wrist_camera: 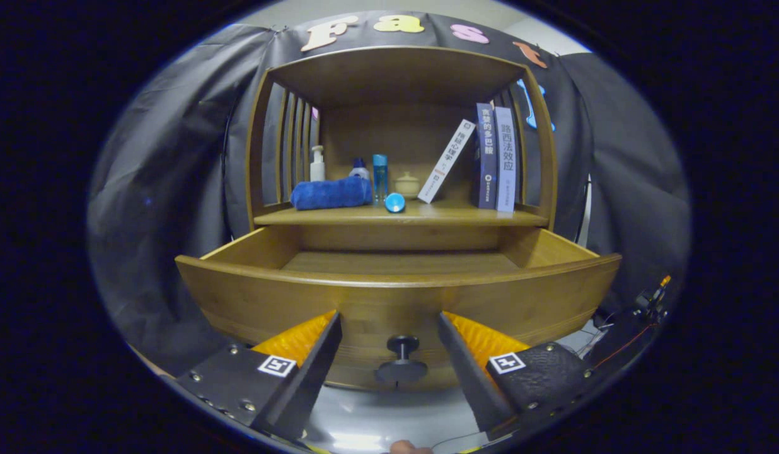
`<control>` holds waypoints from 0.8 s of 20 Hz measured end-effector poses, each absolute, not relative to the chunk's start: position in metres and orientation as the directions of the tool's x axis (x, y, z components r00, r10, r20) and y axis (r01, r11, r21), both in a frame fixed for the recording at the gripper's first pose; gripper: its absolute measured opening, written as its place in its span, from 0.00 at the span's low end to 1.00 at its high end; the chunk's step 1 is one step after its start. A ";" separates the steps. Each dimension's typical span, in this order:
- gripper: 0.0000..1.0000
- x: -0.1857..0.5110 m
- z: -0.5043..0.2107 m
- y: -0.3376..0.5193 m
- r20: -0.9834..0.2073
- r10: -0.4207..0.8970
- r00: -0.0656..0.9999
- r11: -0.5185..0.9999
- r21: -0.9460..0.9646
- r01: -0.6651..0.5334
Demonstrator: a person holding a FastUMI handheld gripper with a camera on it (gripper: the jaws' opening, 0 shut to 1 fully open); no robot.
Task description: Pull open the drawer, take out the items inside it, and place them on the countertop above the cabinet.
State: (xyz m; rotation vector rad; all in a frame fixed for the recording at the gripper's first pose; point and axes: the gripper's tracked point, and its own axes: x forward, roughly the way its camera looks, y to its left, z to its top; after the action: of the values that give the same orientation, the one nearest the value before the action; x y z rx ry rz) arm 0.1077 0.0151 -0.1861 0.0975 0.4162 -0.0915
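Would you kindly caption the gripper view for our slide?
Open gripper straddles the knob of the pulled-out drawer, below a countertop holding towel, bottles and books.

I see the drawer (396, 296) pulled out, its knob (402, 362) between my spread jaws, untouched. Towel (331, 193), bottles, books sit on the shelf (399, 217) above.

wall: black cloth (175, 157) | furniture: wooden cabinet (402, 75) | floor: glossy grey (377, 416)

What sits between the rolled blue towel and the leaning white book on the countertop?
In the gripper view: a tall blue bottle, a small cream lidded jar and a blue cap.
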 end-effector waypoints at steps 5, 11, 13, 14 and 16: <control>0.96 0.130 -0.188 0.014 -0.409 -0.076 0.910 0.990 0.077 0.117; 0.96 0.158 -0.198 0.012 -0.415 -0.090 0.905 0.991 0.054 0.123; 0.96 0.169 -0.201 0.011 -0.412 -0.097 0.906 0.992 0.038 0.123; 0.96 0.174 -0.203 0.010 -0.410 -0.099 0.907 0.992 0.035 0.124; 0.96 0.186 -0.205 0.010 -0.409 -0.101 0.907 0.992 0.029 0.123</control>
State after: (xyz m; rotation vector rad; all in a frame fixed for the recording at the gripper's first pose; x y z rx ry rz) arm 0.1856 0.0096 -0.2046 0.0542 0.4192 -0.1155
